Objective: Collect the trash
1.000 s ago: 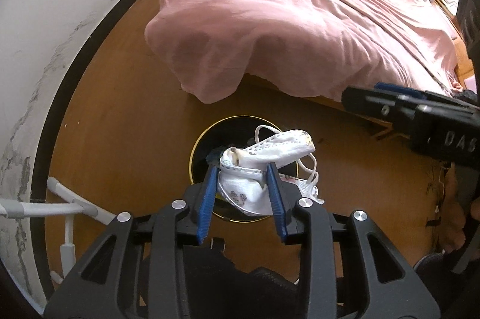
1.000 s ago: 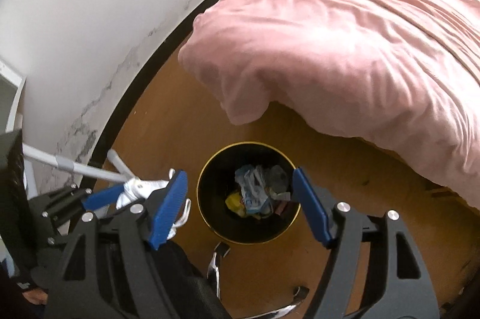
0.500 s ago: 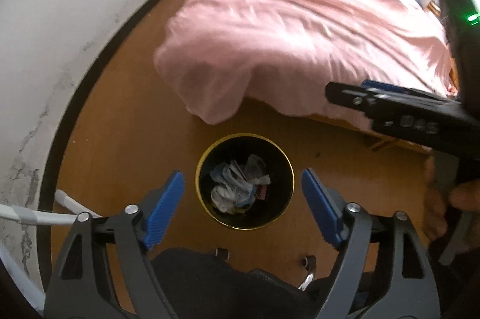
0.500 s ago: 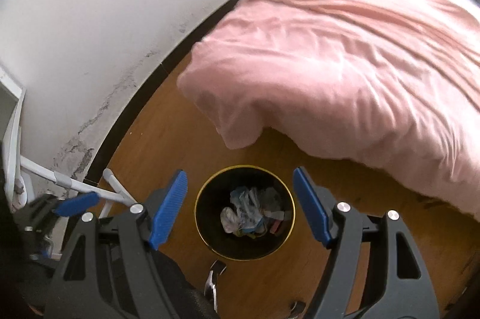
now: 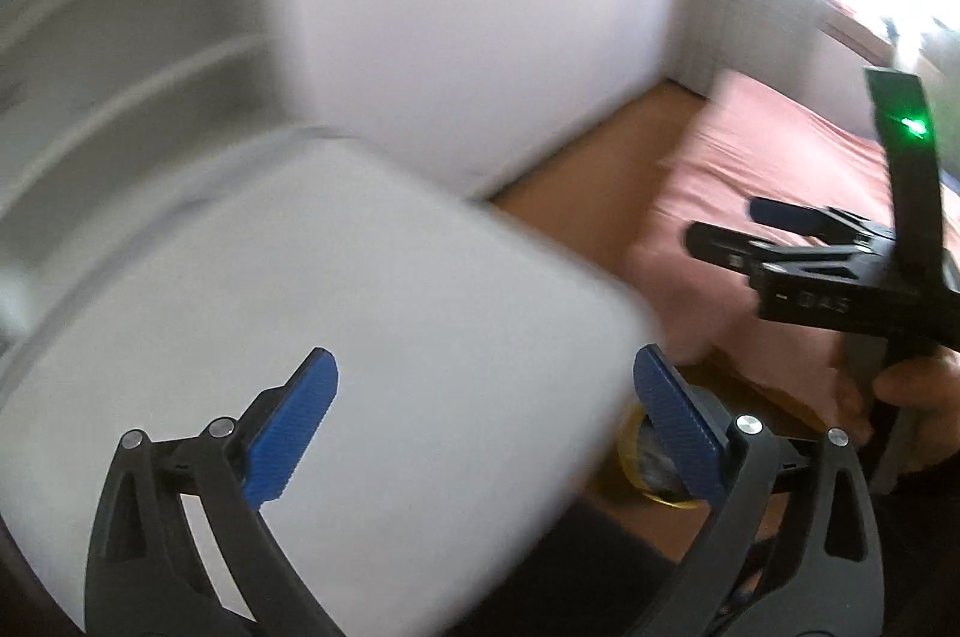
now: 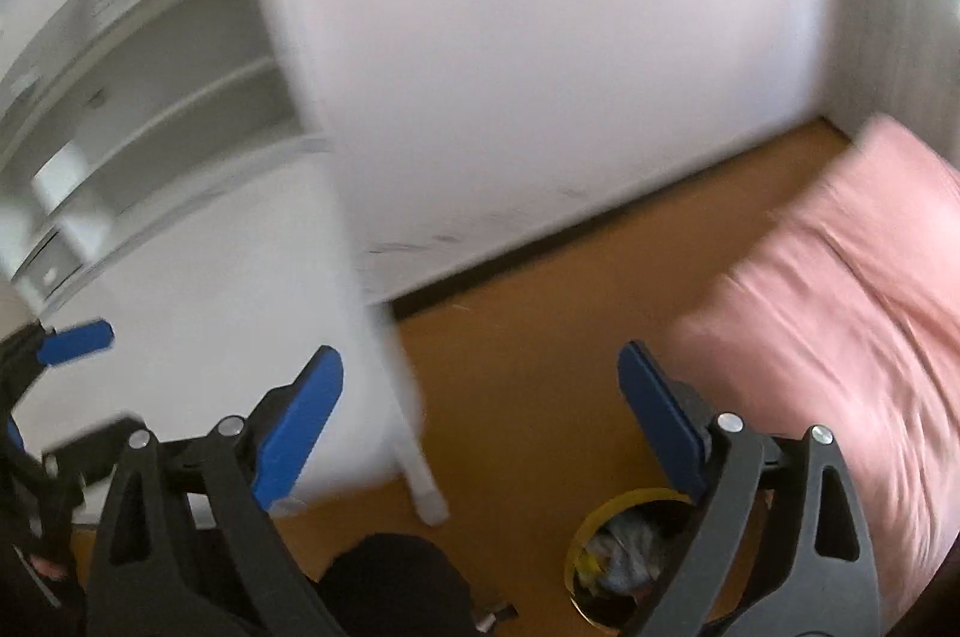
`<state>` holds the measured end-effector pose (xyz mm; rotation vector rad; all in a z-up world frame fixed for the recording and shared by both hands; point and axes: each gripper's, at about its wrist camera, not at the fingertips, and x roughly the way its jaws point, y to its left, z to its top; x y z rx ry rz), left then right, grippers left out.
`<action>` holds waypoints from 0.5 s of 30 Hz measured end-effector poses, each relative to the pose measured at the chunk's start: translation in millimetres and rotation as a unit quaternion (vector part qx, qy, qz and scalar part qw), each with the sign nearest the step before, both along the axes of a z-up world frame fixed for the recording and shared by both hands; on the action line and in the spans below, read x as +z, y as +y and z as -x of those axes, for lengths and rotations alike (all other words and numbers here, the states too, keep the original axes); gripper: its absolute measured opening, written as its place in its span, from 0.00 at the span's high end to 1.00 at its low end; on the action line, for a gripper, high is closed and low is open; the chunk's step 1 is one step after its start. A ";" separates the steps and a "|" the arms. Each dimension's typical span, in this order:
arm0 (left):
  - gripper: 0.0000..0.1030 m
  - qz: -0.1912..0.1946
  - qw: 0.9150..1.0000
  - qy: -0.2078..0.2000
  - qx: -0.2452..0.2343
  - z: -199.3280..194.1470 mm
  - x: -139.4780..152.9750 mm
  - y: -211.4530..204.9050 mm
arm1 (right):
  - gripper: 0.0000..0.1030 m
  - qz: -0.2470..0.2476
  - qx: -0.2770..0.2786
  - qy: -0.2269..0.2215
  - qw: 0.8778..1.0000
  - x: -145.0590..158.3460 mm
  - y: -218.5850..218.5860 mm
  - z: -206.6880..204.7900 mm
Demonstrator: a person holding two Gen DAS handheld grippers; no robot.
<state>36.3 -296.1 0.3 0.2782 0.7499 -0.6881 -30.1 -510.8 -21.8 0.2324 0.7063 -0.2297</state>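
left gripper: jaws opening, blue pads spread wide, nothing between them. it hangs over a white worktop, whose surface looks bare though blurred. right gripper: jaws also opening, pads far apart, nothing between them; wooden floor shows through the gap.

landmark: trash bin, black with a yellow rim. in the right wrist view it stands on the floor low in the frame, just behind the right-hand finger of the right gripper. crumpled trash, pale paper with a bit of yellow, lies inside it. in the left wrist view only a sliver of the bin's rim shows, beside the left gripper's right-hand finger and just past the worktop's edge.

left of the bin: a white worktop leg stands on the floor. a dark, blurred shape sits at the frame bottom near the bin; cannot tell what it is.

right of and beyond the bin: a bed with a pink cover, its near corner hanging down close to the bin.

beyond the bin: a white wall with a dark skirting along the floor. far left of the bin, above the worktop, white shelves, heavily blurred.

left wrist view, right side: the right gripper's black body, a hand holding its handle, a green light glowing on top.
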 end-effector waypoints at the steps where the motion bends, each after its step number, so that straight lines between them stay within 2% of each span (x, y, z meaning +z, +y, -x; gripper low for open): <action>1: 0.07 0.000 1.000 -0.006 0.024 -5.1 3.5 18.4 | 0.13 0.002 0.019 -0.003 1.000 4.1 14.7 -11.4; 4: 0.07 -0.003 0.992 -0.023 0.121 -19.0 12.1 91.8 | 0.13 0.001 0.083 -0.016 0.996 14.5 67.3 -46.6; 8: 0.07 0.006 0.968 -0.034 0.249 -23.2 17.5 186.0 | 0.13 0.020 0.152 -0.021 0.988 20.9 129.3 -76.8; 12: 0.07 0.012 0.947 -0.033 0.320 -14.2 14.6 244.9 | 0.13 0.028 0.199 -0.023 0.979 19.5 179.2 -88.2; 15: 0.07 0.015 0.936 -0.033 0.349 -6.0 10.9 274.6 | 0.13 0.038 0.223 -0.023 0.974 18.3 204.6 -91.8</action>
